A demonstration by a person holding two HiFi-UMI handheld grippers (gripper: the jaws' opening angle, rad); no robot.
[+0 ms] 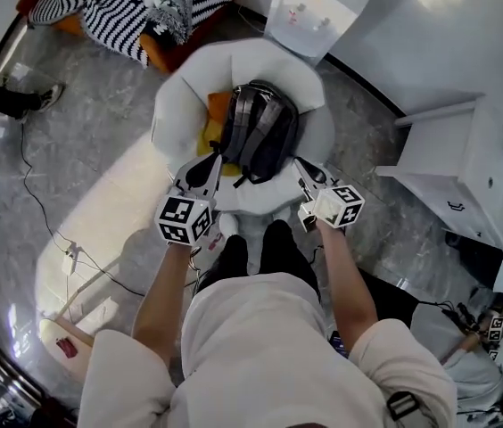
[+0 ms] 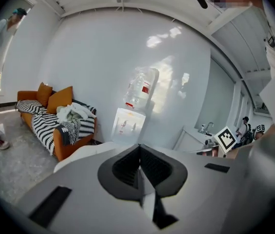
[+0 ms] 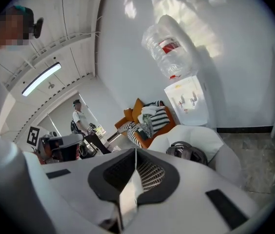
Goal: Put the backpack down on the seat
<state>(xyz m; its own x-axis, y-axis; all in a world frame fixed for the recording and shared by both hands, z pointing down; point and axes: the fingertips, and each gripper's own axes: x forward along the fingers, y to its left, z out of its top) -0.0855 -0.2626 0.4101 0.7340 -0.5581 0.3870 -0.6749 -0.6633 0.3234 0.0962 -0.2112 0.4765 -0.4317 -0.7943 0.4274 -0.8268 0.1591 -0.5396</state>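
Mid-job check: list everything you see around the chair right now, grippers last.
backpack: one, grey and black, on the armchair seat
armchair: one, white, in front of the person
cushion: one, yellow-orange, on the seat, partly under the backpack
sofa: one, orange, far left
striped blanket: one, black and white, on the sofa
water dispenser: one, white, by the wall
cabinet: one, white, right
cable: one, black, on the floor at left
left gripper: white, shut, empty
right gripper: white, shut, empty

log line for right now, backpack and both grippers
backpack: lying on white armchair seat | left gripper: shut, empty | right gripper: shut, empty | task: backpack set down
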